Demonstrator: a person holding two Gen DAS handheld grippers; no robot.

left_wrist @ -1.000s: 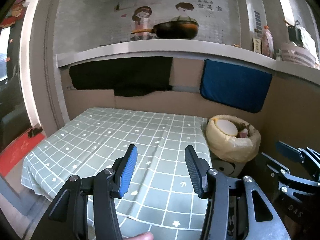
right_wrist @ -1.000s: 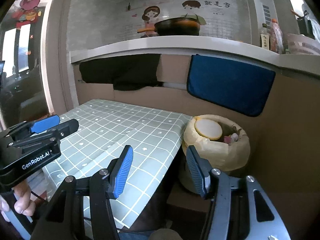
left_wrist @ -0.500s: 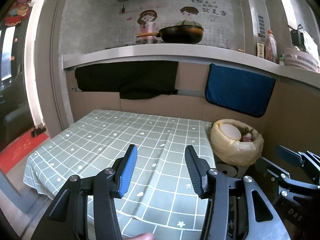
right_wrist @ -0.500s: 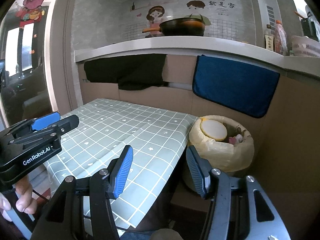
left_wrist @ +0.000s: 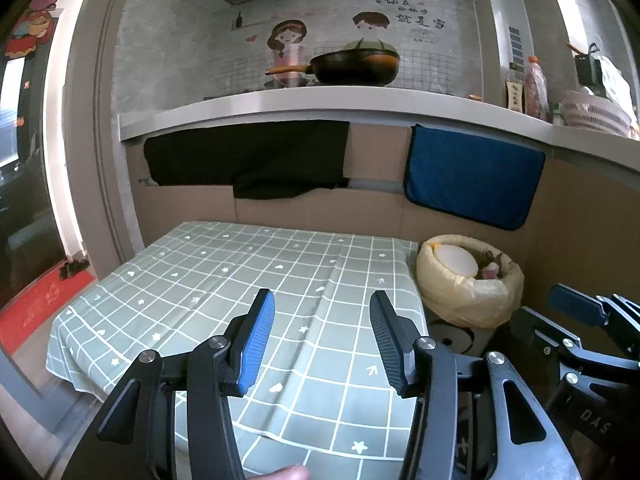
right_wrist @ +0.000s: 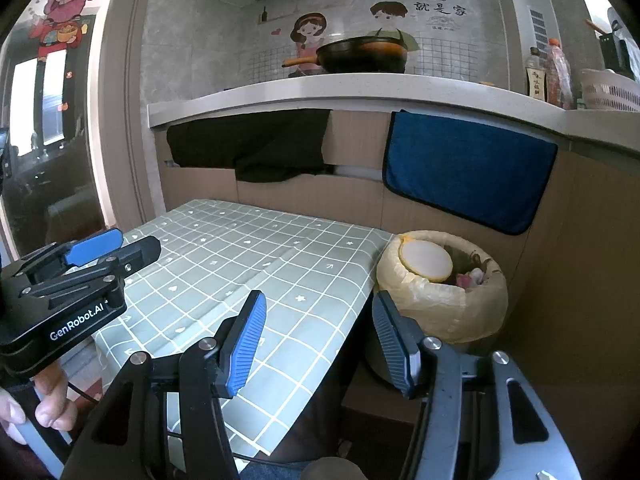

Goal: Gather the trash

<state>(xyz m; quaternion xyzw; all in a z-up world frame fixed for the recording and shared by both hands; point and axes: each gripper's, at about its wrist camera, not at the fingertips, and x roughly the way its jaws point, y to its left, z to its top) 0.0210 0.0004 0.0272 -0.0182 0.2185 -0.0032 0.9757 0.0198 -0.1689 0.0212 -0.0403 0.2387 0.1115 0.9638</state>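
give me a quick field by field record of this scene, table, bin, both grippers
table: checked green cloth, nothing lying on it
bin: lined with a yellow bag, beside the table's right edge
bin contents: white round lid leaning inside, small scraps beside it
left gripper: open, empty, over the table
right gripper: open, empty, over the table's right edge, near the bin
counter: dark pan on top, blue towel hanging below

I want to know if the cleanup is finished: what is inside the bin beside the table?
The bin, lined with a yellowish bag, holds a round white disc and some small pinkish scraps. Anything beneath them is covered.
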